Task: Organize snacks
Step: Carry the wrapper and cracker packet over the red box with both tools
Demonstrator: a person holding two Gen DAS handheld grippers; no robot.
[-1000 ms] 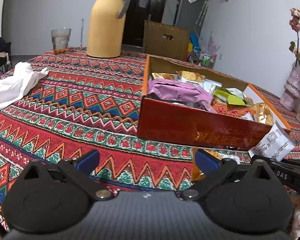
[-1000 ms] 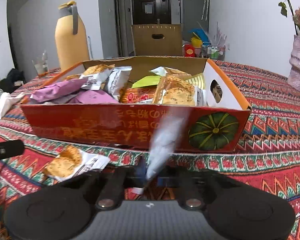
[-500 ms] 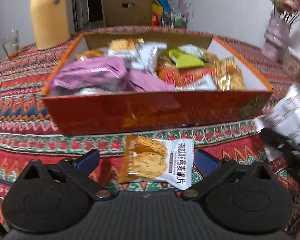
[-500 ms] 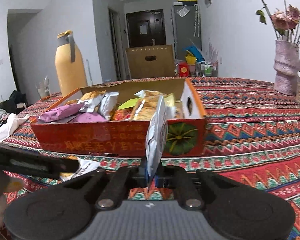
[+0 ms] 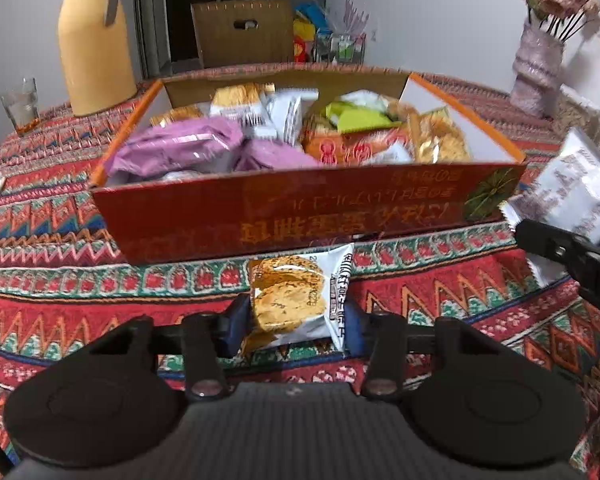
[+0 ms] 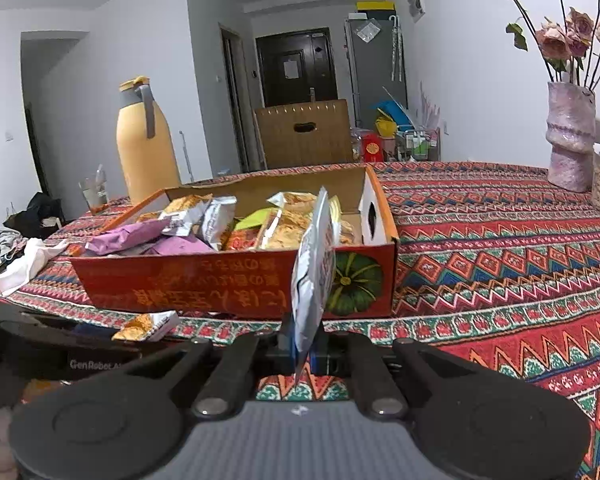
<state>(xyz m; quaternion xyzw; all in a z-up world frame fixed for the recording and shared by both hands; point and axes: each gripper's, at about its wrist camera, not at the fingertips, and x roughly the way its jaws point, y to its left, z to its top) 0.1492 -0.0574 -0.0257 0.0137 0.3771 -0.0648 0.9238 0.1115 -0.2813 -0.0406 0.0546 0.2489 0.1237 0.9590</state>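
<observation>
Since half a second ago, our left gripper has been closing in around the cracker packet, and its blue pads are now pressing against the packet's two side edges where before they stood wide on either side of it. The packet is lying flat on the patterned tablecloth, its far end reaching just short of the red front wall of the snack box, which is sitting straight ahead of these jaws.

Our right gripper is holding the white packet edge-on and upright, with the jaws pinched narrow on its lower edge. Beyond these jaws, the white packet is overlapping our view of the box's front wall near the pumpkin picture. In the left wrist view the white packet is hanging off to the right of the left jaws, above the dark body of the right gripper.

Inside the box, ahead of both pairs of jaws, purple bags, a green packet and golden cracker packets are lying piled together. Farther beyond and to the left of the jaws, we are seeing a yellow flask and a drinking glass; a vase of dried flowers is standing far right, and a white cloth is lying far left.
</observation>
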